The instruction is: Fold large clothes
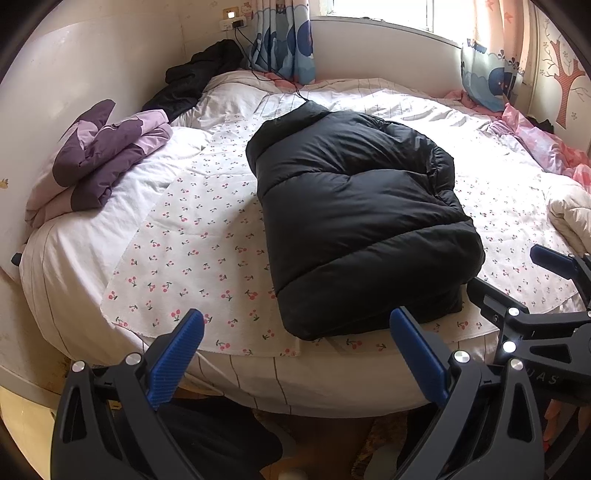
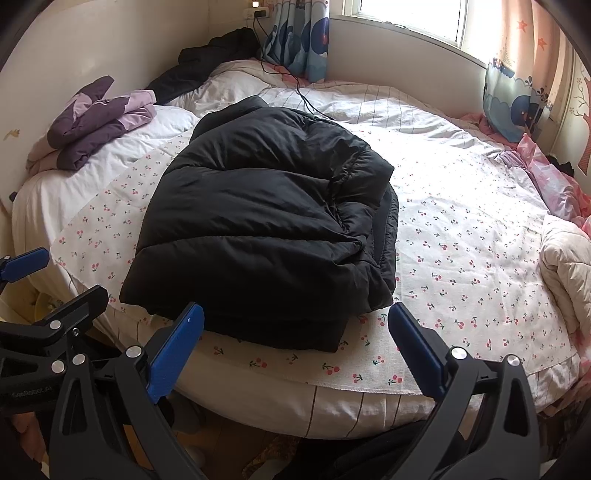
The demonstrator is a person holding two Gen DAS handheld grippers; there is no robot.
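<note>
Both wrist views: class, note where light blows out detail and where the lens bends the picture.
Left wrist view: the window is blown out, glaring on the sheet; the black jacket loses detail. Right wrist view: same window glare; the bed edge curves, corners vignetted.

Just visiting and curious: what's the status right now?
Left gripper and right gripper open, empty. Black puffer jacket folded on cherry-print cloth. Nothing in the way.

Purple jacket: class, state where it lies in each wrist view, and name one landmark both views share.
Left wrist: purple jacket at middle left, on the bed's left edge by the wall.
Right wrist: purple jacket at upper left, same edge.
Shared landmark: black jacket mid-bed, to its right.
</note>
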